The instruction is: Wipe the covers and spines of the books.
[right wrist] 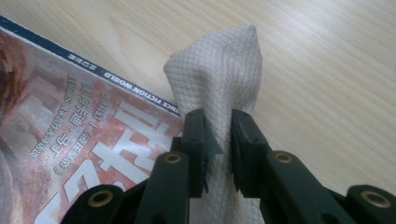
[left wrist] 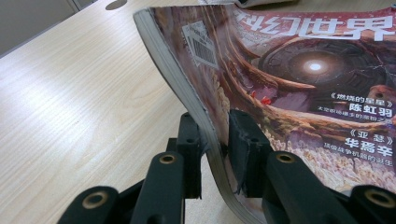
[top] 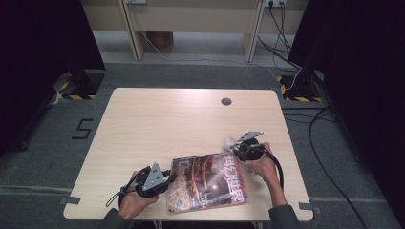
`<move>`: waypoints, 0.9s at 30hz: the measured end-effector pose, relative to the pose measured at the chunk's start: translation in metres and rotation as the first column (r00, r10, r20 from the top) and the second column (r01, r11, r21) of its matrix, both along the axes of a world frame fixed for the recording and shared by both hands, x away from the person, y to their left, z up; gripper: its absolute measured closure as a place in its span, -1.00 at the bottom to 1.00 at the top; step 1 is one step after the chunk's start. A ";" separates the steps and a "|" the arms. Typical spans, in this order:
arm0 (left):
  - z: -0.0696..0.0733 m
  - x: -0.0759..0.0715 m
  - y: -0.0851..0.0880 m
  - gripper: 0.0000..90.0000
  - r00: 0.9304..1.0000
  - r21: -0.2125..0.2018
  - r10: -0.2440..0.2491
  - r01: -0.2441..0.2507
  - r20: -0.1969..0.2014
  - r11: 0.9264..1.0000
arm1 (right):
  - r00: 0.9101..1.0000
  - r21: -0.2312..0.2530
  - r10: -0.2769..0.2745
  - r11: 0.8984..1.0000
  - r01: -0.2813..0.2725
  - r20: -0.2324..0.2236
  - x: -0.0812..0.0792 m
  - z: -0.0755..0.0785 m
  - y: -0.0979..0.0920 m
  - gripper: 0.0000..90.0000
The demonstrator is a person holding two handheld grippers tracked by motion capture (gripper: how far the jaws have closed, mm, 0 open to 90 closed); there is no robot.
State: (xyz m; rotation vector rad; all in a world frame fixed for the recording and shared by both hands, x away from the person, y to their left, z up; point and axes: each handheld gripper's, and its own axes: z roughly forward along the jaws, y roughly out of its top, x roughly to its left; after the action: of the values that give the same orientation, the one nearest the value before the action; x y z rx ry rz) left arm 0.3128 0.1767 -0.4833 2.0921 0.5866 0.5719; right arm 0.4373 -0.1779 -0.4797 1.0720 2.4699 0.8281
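The magazine (top: pixel 207 182) is lain at the table's (top: pixel 157 119) near edge, its left edge lifted and clamped between the jaws of the left gripper (left wrist: pixel 215 144). A white cloth (right wrist: pixel 219 88) is pinched in the right gripper (right wrist: pixel 218 140), just beside the magazine's far right corner.

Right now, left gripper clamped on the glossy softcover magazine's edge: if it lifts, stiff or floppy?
Probably floppy: the glossy softcover magazine already curves where the left gripper pinches its edge. Likely to sag or fan open, since the pages look thin. The shiny cover may slip between the pads.
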 end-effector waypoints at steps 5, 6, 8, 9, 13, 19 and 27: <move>0.000 0.000 0.000 0.66 1.000 0.002 -0.001 0.001 0.000 1.000 | 1.000 0.034 0.029 0.999 -0.029 0.001 -0.002 0.003 0.005 0.72; 0.000 0.000 0.000 0.66 1.000 0.002 -0.001 0.001 0.000 1.000 | 0.999 0.031 0.038 0.999 -0.038 0.003 -0.003 0.004 0.007 0.72; 0.000 0.000 0.000 0.66 1.000 0.001 0.000 0.000 -0.001 1.000 | 0.999 0.034 0.054 0.998 -0.054 0.002 -0.004 0.006 0.012 0.72; 0.000 0.000 0.000 0.66 1.000 0.001 0.000 0.000 -0.001 1.000 | 0.999 0.032 0.052 0.998 -0.052 0.003 -0.005 0.007 0.013 0.72; 0.000 0.000 0.000 0.66 1.000 0.000 -0.001 0.001 0.002 1.000 | 1.000 0.020 0.028 0.999 -0.028 -0.003 -0.002 0.004 0.009 0.72; 0.000 0.000 0.000 0.66 1.000 0.002 -0.002 0.002 -0.001 1.000 | 1.000 0.019 -0.018 1.000 0.019 -0.022 0.001 -0.001 -0.002 0.72; 0.000 0.001 0.000 0.66 1.000 0.001 -0.002 0.002 -0.002 1.000 | 0.999 0.059 0.022 0.998 -0.020 -0.024 -0.003 0.003 0.006 0.71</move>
State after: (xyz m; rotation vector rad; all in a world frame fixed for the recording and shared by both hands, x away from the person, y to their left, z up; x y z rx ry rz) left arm 0.3134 0.1770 -0.4831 2.0946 0.5859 0.5694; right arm 0.4339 -0.1718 -0.4768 1.0843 2.4961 0.9042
